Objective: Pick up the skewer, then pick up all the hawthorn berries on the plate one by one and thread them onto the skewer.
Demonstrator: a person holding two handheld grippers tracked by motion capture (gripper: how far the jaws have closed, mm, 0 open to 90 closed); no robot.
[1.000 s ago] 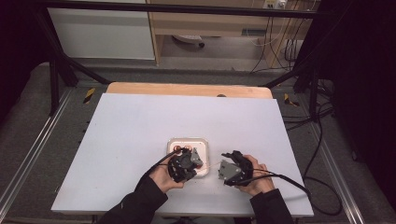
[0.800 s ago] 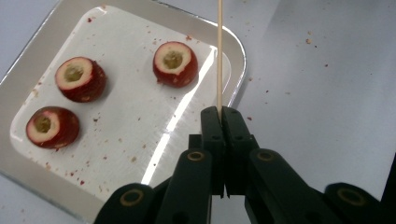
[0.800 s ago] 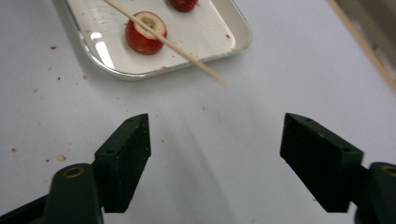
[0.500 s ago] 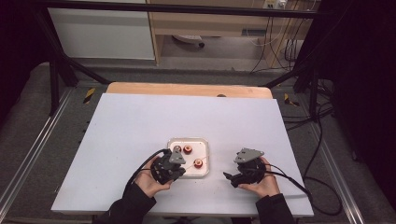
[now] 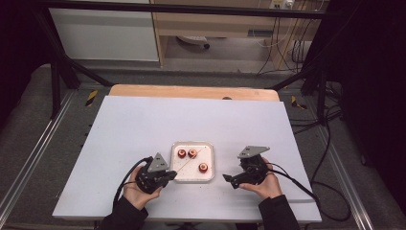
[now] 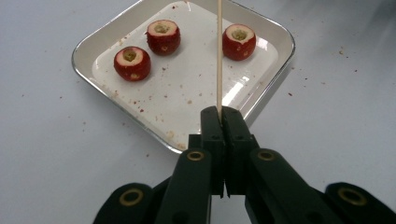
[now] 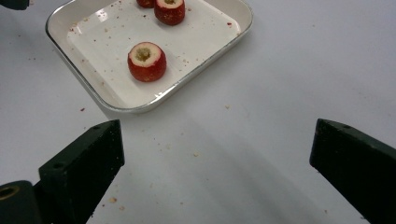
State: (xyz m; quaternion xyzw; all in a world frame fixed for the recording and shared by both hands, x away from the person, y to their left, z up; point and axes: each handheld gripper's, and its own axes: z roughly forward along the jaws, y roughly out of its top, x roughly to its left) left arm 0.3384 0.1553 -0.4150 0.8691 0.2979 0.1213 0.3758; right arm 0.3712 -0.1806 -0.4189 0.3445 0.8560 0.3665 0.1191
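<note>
Nearest the person's edge of the white table (image 5: 143, 124), both hands hold their tools short of the work. The left gripper (image 5: 167, 176) has its jaws pressed tight together on the butt of a thin wooden skewer (image 6: 218, 56), which runs straight out from the tips and over the near rim of the white tray (image 6: 273, 70); the stick is bare along all of its visible length, with no fruit threaded on it. The right gripper (image 5: 229, 179) sits just to the right of the tray with its jaws spread wide and nothing between them; they have just been opening, and in the right gripper view only bare table and crumbs lie in the gap.

Beyond the tips, the tray holds three cored red fruits. One fruit (image 7: 146, 61) stands alone toward the right gripper's side, and the other two (image 5: 186, 153) sit close together at the tray's far left part. All three rest upright on the tray floor with their hollowed tops up, apart from the skewer and from both tools.

Judging from this, the work looks to be threading the fruits on the stick, and it stands at or near its beginning: the skewer is gripped and aimed, yet no fruit is pierced. All three remain to be picked up, steadied and pushed on, most likely with the empty right tool doing the holding.
</note>
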